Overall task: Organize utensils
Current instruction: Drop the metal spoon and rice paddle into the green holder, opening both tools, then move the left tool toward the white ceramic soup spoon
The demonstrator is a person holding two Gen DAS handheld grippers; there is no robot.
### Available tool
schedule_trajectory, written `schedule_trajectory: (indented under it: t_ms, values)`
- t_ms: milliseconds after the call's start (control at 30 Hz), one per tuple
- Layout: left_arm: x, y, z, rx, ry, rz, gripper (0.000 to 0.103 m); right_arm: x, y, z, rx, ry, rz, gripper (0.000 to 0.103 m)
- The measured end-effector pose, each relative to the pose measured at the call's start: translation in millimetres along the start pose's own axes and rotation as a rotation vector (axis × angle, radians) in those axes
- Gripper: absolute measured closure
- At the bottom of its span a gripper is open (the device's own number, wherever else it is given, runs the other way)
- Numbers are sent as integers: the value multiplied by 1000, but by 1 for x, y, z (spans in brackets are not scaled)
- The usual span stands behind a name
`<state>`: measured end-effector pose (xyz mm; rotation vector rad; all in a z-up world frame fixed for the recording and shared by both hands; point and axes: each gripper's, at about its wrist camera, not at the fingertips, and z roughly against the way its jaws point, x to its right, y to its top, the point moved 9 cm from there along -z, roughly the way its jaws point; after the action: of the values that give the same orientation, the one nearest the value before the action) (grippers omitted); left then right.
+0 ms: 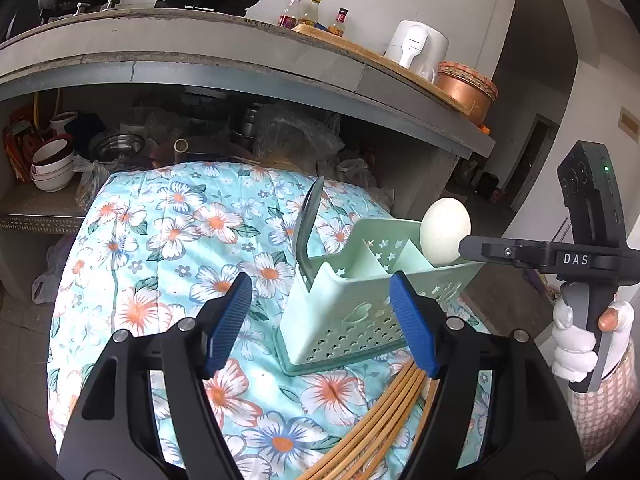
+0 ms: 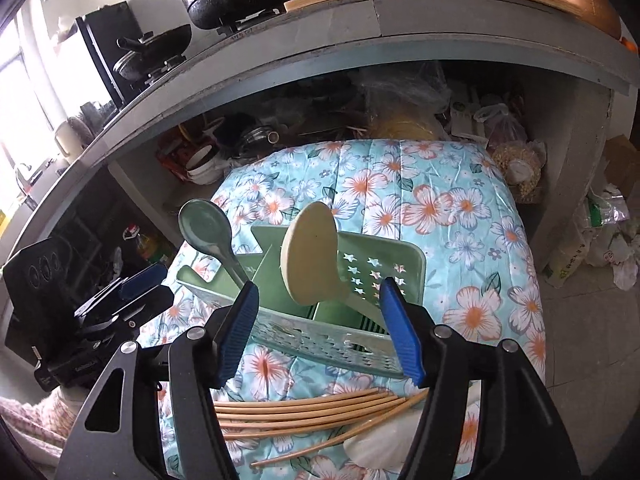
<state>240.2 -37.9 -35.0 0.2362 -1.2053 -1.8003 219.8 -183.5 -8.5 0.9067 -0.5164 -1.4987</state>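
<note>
Starting at the left of the floral-covered table point(image 2: 460, 208), the left gripper point(image 1: 320, 320) hangs just above the cloth with its blue pads point(image 1: 230, 316) spread wide and nothing between them. From the right wrist view it sits off beside the table's left edge point(image 2: 136, 284), apart from the caddy.

Moving along, the green utensil caddy point(image 1: 352, 312) stands on the cloth, divided into compartments with star cut-outs in its walls. A dark green spoon point(image 2: 206, 228) stands upright in its left compartment, bowl up. Next to it, in a compartment to the right, a cream spoon point(image 2: 310, 256) leans with its bowl above the rim.

Further right, the right gripper point(image 2: 318, 332) is over the caddy's near wall; its jaws are apart and grip nothing, the cream spoon standing free just beyond them. A white-gloved hand point(image 1: 576, 344) holds its handle.

Nearest the cameras, a bundle of bamboo chopsticks point(image 2: 304, 412) lies flat on the cloth just in front of the caddy, fanned out and untouched.
</note>
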Motion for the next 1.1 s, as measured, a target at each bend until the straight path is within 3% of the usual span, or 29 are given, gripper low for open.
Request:
schedule_trajectory:
  t_ms: [367, 667, 900, 1100]
  values:
    - [13, -10, -6, -31, -51, -22, 35, 38, -11, 66, 149, -32, -109, 34]
    - [44, -36, -18, -93, -138, -55, 34, 66, -61, 68, 90, -105, -203, 29]
    - [89, -67, -20, -171, -279, -100, 35, 83, -97, 57, 32, -117, -298, 29]
    - [135, -116, -28, -345, -465, -140, 37, 88, -115, 52, 8, -112, -340, 29]
